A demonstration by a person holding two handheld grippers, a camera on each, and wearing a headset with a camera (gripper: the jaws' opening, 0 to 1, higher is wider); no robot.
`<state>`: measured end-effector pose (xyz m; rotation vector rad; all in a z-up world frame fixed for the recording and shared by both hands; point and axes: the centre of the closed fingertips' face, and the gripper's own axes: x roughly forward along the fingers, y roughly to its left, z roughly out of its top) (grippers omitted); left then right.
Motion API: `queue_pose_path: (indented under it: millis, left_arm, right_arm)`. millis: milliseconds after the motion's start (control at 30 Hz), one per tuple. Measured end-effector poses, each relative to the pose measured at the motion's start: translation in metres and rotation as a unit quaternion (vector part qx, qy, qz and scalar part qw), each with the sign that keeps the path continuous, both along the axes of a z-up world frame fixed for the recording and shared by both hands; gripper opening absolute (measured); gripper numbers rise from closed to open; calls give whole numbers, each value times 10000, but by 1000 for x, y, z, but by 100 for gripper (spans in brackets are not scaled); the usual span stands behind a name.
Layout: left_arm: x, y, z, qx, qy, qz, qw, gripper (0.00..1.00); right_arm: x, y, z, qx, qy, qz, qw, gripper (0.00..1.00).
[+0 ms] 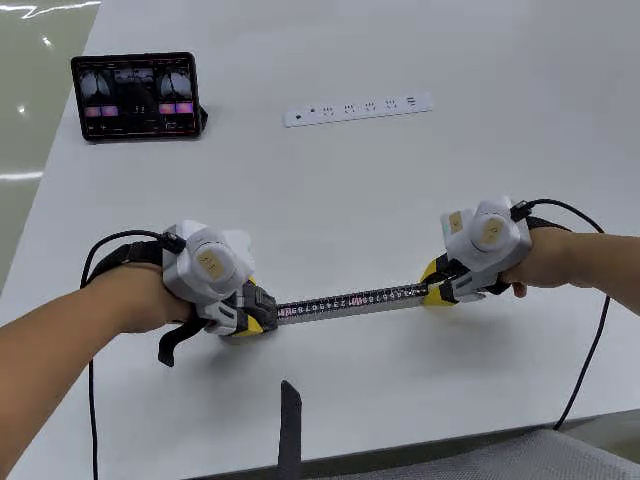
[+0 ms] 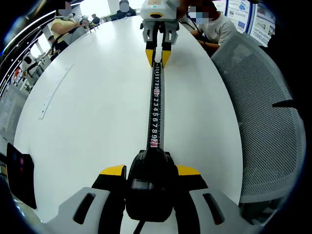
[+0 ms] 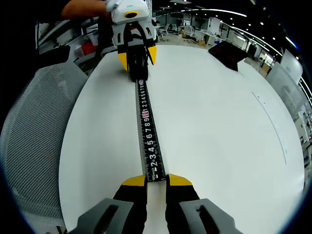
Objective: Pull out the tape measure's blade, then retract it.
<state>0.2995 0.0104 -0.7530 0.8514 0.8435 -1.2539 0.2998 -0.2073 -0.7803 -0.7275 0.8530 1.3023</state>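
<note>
Head view shows the left gripper [image 1: 240, 318] clamped round the tape measure case [image 1: 258, 310], low over the table [image 1: 400, 180]. The right gripper [image 1: 440, 290] pinches the tip of the blade [image 1: 350, 300] well away from the case, and the blade runs straight between them. If that pinch slips or opens suddenly, I judge the spring would whip the blade back into the case. A twist could kink it.

Cannot make out the hook at the end of the blade [image 3: 146, 126] — lost between the yellow tips of the right gripper [image 3: 156, 181]. Can see little of the tape measure's case [image 2: 148, 195], its sides covered by the left gripper [image 2: 150, 170]. Cannot read the far-left tablet [image 1: 137, 95] or the markings on the far power strip [image 1: 358, 108] — too small. Cannot follow the near chair back [image 1: 289, 430], cut off at the bottom edge.
</note>
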Motion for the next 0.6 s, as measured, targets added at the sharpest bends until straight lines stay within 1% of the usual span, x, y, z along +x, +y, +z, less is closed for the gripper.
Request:
queue_pose_path:
  millis: [600]
  left_arm:
    - [0,0,0,4,-11,6,10000,33]
  right_arm:
    - [-3,-4,4,-22,28,-90,10000,10]
